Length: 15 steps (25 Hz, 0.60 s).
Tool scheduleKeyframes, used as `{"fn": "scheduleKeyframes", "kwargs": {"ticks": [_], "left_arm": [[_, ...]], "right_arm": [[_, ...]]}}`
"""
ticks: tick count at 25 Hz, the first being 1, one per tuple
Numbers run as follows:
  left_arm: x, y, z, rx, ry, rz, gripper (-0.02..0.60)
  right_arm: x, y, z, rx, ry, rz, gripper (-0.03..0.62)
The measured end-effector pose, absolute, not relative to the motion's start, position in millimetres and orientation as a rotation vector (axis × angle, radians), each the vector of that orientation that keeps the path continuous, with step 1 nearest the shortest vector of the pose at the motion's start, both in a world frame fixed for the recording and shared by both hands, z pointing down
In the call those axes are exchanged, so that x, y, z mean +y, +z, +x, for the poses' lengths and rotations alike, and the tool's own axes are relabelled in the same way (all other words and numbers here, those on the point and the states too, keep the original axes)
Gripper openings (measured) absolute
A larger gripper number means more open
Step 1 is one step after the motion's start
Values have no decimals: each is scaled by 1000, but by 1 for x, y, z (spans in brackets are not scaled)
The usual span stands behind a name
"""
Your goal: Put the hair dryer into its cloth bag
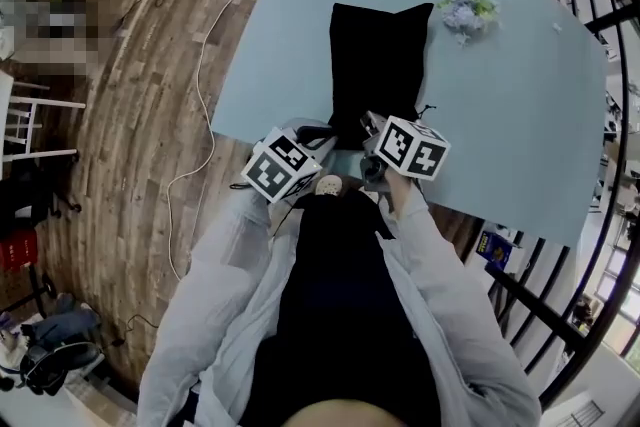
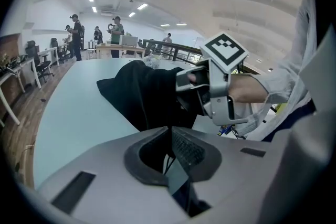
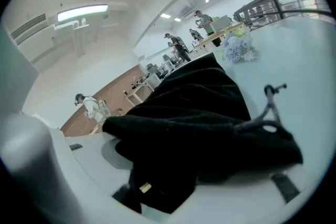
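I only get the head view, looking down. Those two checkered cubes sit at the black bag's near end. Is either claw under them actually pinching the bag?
Observer: Yes, the left gripper: its own view shows its jaws closed on the edge of the cloth bag.
Operator: And the other one?
Observer: The right gripper is open, with black fabric lying between its jaws.
Operator: Anything else up close?
Observer: A grey drawstring loops up from the fabric beside that gripper.

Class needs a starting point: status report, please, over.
Left gripper: jaws shut on cloth bag edge. Right gripper: jaws open, bag cloth between. Hair dryer not in sight. Flowers beside bag's far corner.
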<state>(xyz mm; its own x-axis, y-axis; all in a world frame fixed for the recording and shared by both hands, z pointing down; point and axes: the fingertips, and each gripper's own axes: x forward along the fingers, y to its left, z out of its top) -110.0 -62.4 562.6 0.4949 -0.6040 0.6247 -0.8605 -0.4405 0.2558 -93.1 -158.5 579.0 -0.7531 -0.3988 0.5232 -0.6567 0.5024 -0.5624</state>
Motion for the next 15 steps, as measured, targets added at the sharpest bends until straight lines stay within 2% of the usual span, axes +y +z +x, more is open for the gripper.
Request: {"fn": "scheduleKeyframes", "kwargs": {"ticks": [7,15], "left_arm": [[-67,563,-107,-1262,442,2159,32],[-52,547,-128,-1345,313,2099,40]], "right_arm": [[-100,571,-48,-2411,847,703,305],[-107,560,29,-2335,480,858,296]]}}
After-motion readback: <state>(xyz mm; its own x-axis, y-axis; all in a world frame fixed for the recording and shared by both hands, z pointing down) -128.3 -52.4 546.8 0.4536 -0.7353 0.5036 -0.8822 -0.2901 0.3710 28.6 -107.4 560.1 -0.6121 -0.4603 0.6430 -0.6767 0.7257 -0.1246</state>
